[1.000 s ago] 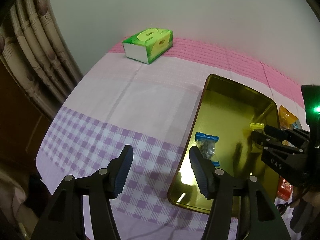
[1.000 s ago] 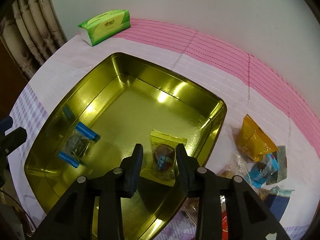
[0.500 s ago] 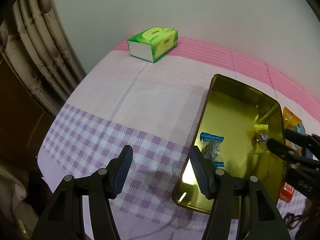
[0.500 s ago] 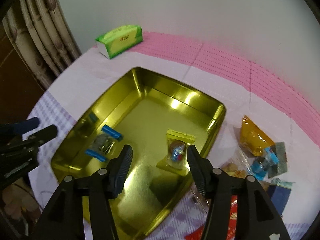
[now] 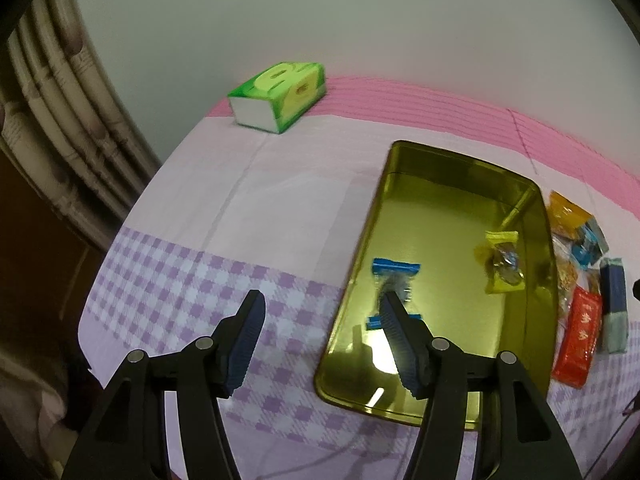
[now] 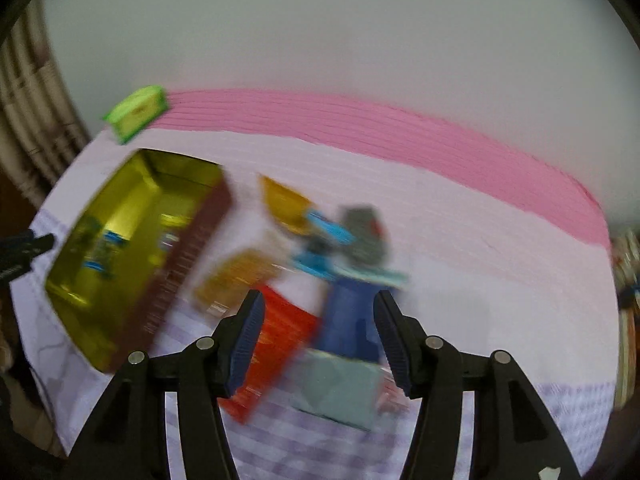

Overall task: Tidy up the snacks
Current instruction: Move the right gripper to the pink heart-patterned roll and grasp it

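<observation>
A gold tin (image 5: pixel 440 220) lies on the tablecloth. Inside it are a blue-ended candy (image 5: pixel 394 280) and a yellow-wrapped candy (image 5: pixel 505 264). Right of the tin lies a pile of loose snacks, among them an orange packet (image 5: pixel 566 212), a red packet (image 5: pixel 580 336) and a blue-and-grey packet (image 5: pixel 614 304). My left gripper (image 5: pixel 320 308) hangs open and empty over the tin's left rim. In the blurred right wrist view my right gripper (image 6: pixel 318 304) is open and empty above the red packet (image 6: pixel 280 332) and the blue packet (image 6: pixel 352 320), with the tin (image 6: pixel 120 240) off to its left.
A green tissue box (image 5: pixel 280 96) stands at the back left by the wall. Curtain folds (image 5: pixel 52 120) hang past the table's left edge. The cloth is pink at the back and purple-checked (image 5: pixel 180 280) toward the front edge.
My right gripper opened and left the yellow-wrapped candy in the tin. It then swung right, out of the tin and over the snack pile. My left gripper barely moved.
</observation>
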A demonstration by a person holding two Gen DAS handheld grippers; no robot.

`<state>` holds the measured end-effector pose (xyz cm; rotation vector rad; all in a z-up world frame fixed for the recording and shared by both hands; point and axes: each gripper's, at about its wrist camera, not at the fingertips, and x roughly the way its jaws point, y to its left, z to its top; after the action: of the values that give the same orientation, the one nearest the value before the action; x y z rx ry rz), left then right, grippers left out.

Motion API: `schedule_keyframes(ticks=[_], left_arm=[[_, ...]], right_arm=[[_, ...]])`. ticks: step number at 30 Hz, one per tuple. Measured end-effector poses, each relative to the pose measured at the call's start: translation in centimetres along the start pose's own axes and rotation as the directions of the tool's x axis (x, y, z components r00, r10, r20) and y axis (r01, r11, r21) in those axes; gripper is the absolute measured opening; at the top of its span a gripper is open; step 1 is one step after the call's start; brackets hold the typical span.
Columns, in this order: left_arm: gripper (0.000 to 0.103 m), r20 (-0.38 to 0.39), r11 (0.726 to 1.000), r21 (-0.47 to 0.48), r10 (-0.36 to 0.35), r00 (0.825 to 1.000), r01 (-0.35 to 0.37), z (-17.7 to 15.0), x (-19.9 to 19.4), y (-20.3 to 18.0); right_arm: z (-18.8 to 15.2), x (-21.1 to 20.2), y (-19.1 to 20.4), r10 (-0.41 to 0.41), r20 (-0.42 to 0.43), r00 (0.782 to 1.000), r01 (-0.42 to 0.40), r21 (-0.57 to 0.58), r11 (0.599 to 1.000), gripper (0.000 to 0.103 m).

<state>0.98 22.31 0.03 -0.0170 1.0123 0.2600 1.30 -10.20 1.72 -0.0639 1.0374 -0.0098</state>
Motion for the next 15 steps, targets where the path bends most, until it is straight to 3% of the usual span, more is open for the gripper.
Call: schedule_keyframes(ticks=[7, 15], left_arm=[[0.061, 0.013, 0.995, 0.092, -0.038, 0.999, 0.036, -0.3, -1.5, -3.7], [0.063, -0.011, 0.97, 0.214, -0.115, 0.993, 0.114, -1.3, -2.9, -9.4]], right_arm=[[-3.7, 1.1, -4.9, -0.026, -0.078, 0.997, 0.032, 0.079, 0.996, 0.054], [-4.9, 2.6, -5.3, 0.011, -0.104, 0.994, -0.001, 0.099, 0.995, 0.054]])
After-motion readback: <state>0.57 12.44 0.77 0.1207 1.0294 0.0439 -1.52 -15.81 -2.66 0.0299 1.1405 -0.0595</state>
